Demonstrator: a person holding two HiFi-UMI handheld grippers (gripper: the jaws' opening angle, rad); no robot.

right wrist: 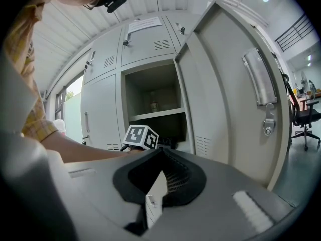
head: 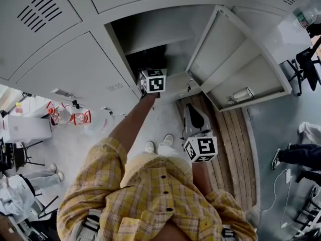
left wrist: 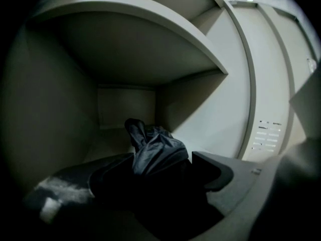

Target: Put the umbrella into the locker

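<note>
Left gripper (left wrist: 150, 170) reaches into the open locker (left wrist: 200, 109), jaws spread wide. The dark folded umbrella (left wrist: 156, 152) lies loose between them on the compartment floor. Its near end, and the edges of both jaws, sink into shadow, and its handle cannot be made out. A shelf (left wrist: 150, 39) spans above the gripper. From the head view only its marker cube (head: 153, 81) shows at the locker mouth. Right gripper (right wrist: 160, 152) hangs well short of the locker, jaws closed on nothing, the open door (right wrist: 220, 99) to its right.
</note>
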